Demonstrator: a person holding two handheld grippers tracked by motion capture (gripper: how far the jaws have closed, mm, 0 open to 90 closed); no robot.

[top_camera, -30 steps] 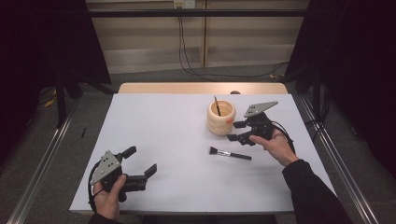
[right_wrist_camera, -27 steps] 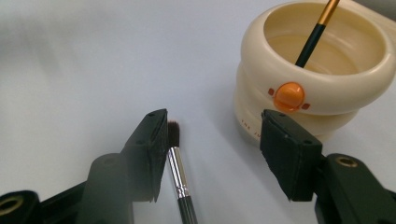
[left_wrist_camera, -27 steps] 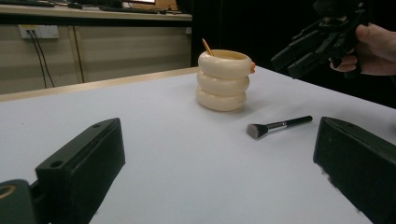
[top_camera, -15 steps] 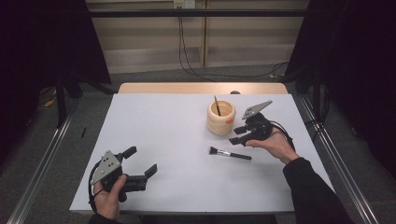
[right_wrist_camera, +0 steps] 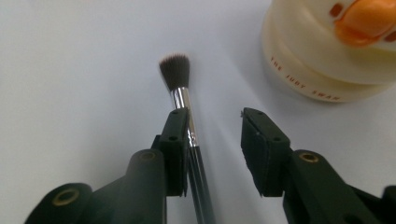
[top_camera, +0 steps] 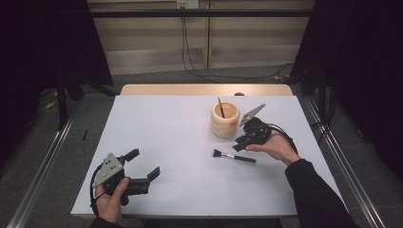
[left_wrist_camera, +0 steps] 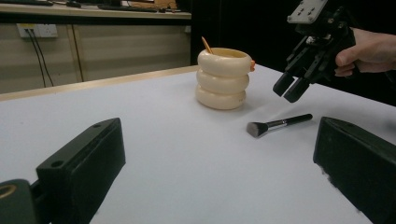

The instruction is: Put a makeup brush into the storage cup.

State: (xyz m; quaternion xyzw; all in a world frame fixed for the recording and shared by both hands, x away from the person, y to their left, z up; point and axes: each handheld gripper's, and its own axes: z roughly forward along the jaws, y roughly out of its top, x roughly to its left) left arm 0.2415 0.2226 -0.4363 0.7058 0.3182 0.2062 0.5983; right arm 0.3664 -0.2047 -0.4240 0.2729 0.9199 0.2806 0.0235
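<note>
At four o'clock on the table [top_camera: 157, 118], the right gripper [top_camera: 239, 144] hovers above the makeup brush [top_camera: 234, 157]; its jaws, just narrowing, straddle the handle without pinching, ready to grasp.

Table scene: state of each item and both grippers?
makeup brush: flat on the table, bristles away from the right hand, not gripped.
cream holder: upright, a thin stick standing inside.
right gripper: above the brush handle, jaws just been closing, a gap left.
left gripper: open, holding nothing.
</note>
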